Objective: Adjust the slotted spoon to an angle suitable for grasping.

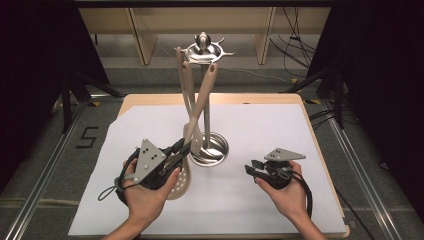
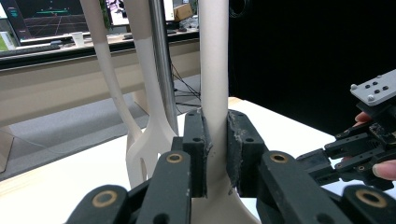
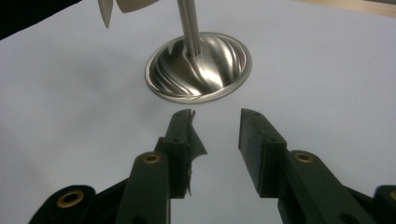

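In your left gripper view the beige spoon handle (image 2: 214,60) runs off the top edge, so its hanging end is cut off, and your left gripper (image 2: 215,154) hides the stretch between its pads. From above, your left hand (image 1: 146,192) and that gripper cover part of the slotted spoon bowl (image 1: 182,184). In your right gripper view the steel stand (image 3: 198,65) loses its pole at the top edge, and two pale utensil tips (image 3: 122,6) are clipped there too; you cannot tell which utensils they are.

Left gripper (image 1: 181,150), held in the left hand (image 1: 145,192), with jaws clamped; right gripper (image 1: 251,167), in the right hand (image 1: 286,192), with jaws parted.
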`<control>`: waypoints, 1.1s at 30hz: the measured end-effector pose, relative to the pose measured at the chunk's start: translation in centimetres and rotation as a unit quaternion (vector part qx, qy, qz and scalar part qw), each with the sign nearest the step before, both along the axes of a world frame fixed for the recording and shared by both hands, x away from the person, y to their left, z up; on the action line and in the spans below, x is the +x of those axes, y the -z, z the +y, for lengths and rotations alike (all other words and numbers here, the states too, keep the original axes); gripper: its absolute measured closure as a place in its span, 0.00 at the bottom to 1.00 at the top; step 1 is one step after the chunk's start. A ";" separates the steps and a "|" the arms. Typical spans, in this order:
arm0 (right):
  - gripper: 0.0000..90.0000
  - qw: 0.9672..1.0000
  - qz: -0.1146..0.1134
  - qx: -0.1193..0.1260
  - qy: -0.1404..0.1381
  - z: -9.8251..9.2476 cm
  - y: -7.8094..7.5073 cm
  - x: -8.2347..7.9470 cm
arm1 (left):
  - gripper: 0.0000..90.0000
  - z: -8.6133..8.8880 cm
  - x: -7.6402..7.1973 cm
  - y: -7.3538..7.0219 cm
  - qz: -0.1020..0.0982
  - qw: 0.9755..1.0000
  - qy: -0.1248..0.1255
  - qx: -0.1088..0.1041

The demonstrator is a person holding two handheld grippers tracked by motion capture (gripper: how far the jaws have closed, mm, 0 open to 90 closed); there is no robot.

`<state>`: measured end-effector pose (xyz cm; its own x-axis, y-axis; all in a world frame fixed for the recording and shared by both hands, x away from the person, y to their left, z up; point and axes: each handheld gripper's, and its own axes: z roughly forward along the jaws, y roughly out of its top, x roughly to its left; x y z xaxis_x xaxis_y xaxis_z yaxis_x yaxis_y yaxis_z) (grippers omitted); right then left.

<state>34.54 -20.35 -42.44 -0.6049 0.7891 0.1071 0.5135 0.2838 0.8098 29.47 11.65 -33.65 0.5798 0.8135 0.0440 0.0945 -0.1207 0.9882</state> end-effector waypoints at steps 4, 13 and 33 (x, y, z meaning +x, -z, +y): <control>0.72 1.000 0.002 0.001 -0.001 0.0 0.0 0.0 | 0.87 0.1 -0.1 0.0 -0.001 1.000 -0.001 0.001; 0.72 1.000 0.004 0.003 -0.003 0.0 0.0 -0.1 | 0.87 0.1 -0.3 0.1 0.001 1.000 -0.007 0.001; 0.72 1.000 -0.001 0.003 -0.001 -0.1 -0.1 -0.1 | 0.86 -2.2 1.3 1.2 0.007 1.000 -0.013 0.009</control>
<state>34.46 -20.43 -42.33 -0.6064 0.7873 0.1114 0.5122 0.2796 0.8121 30.81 9.42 -34.81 0.5598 0.8271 0.0504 0.1116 -0.1356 0.9845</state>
